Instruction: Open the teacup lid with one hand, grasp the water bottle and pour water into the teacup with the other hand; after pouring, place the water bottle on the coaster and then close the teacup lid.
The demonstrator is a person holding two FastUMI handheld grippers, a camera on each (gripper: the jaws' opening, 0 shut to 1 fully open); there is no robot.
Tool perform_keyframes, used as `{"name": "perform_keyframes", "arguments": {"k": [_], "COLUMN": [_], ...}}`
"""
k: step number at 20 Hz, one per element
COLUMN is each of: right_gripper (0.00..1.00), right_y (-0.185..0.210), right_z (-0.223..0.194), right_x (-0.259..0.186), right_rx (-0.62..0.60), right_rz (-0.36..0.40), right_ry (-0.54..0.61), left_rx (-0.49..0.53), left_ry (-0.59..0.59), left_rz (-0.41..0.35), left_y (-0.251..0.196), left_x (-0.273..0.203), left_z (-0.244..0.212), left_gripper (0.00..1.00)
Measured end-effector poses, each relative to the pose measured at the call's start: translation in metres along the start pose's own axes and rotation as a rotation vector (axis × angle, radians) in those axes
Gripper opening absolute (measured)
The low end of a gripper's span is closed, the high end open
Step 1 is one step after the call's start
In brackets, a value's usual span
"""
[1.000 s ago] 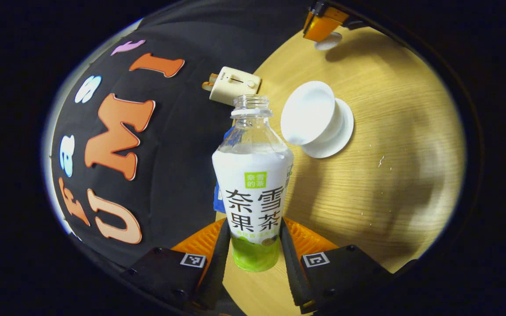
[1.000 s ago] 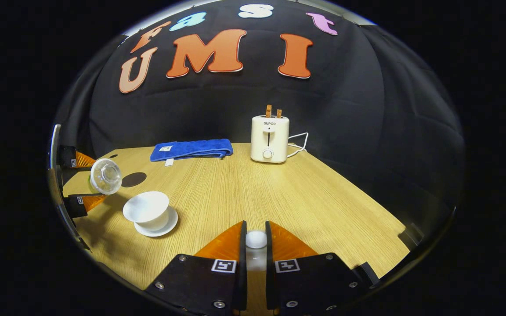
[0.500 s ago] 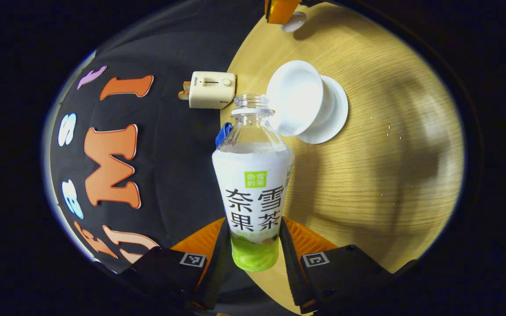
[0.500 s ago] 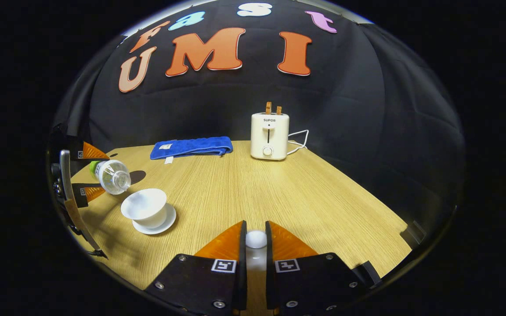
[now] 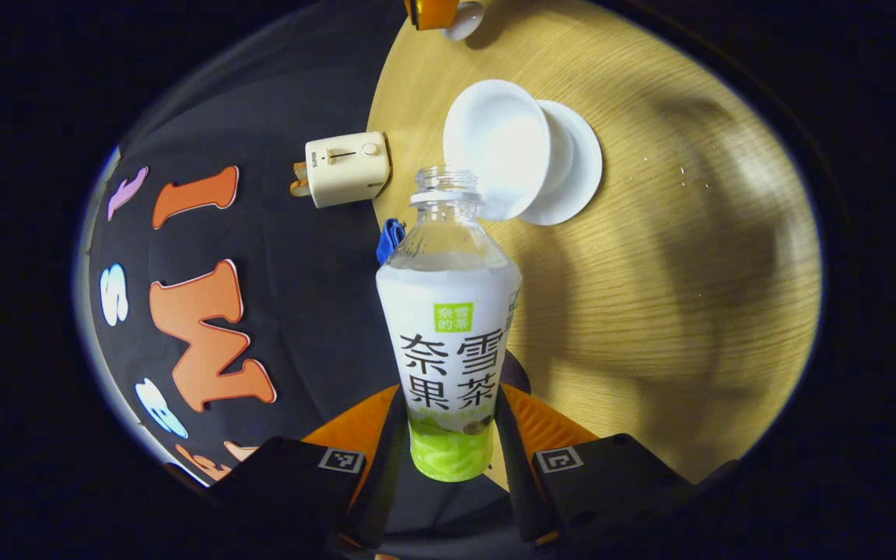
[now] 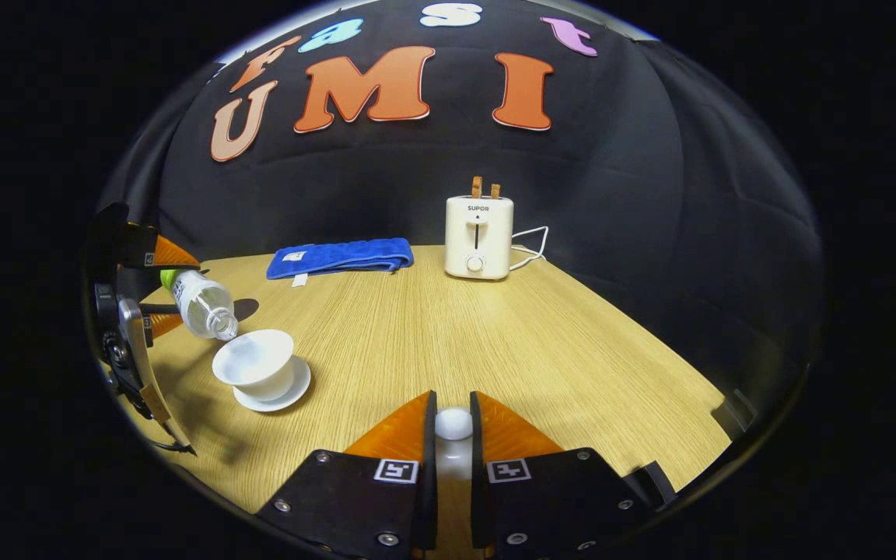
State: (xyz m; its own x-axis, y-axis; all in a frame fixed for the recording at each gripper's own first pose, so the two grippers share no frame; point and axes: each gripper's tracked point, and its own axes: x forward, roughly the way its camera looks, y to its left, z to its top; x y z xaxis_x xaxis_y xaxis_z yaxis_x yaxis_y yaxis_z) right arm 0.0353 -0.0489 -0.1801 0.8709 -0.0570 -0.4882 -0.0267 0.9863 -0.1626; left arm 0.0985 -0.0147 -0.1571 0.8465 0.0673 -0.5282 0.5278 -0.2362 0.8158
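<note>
Left gripper (image 5: 448, 435) is shown closed on the lower body of the water bottle (image 5: 448, 327), both fingers pressed against its sides near the green base. The bottle is uncapped and tilted, and its open mouth is held just over the rim of the white teacup (image 5: 498, 148), which stands without its lid on a white saucer (image 5: 576, 163) on the wooden worktop (image 5: 666, 272). In the right gripper view the same bottle (image 6: 201, 303) is seen slanted downward from the left gripper (image 6: 154, 292), its neck at the edge of the teacup (image 6: 253, 365); whether water is running cannot be told.

Right gripper (image 6: 453, 435) is shown narrowed to a slim gap, with the round white knob of the teacup lid (image 6: 453, 424) pinched between its fingers and held above the worktop (image 6: 495, 334). In the left gripper view the lid (image 5: 465, 14) is seen at the top edge, well apart from the cup. A dark round coaster (image 6: 244, 308) lies behind the bottle. A blue towel (image 6: 339, 258) and a cream toaster (image 6: 477, 237) stand at the far edge of the worktop.
</note>
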Motion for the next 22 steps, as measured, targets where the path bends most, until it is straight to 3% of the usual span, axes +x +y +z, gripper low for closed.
{"name": "perform_keyframes", "arguments": {"k": [8, 22], "right_gripper": [0.18, 0.18], "right_y": [-0.002, -0.007], "right_z": [-0.006, -0.007], "right_x": [0.003, 0.000], "right_rx": [0.003, 0.008], "right_rz": [0.000, -0.008], "right_ry": [0.014, 0.018], "left_rx": [0.142, 0.317], "left_ry": [0.008, 0.004], "left_rz": [0.009, 0.125], "left_y": [0.010, 0.049], "left_x": [0.002, -0.012], "left_z": [0.003, 0.020], "left_gripper": [0.65, 0.67]}}
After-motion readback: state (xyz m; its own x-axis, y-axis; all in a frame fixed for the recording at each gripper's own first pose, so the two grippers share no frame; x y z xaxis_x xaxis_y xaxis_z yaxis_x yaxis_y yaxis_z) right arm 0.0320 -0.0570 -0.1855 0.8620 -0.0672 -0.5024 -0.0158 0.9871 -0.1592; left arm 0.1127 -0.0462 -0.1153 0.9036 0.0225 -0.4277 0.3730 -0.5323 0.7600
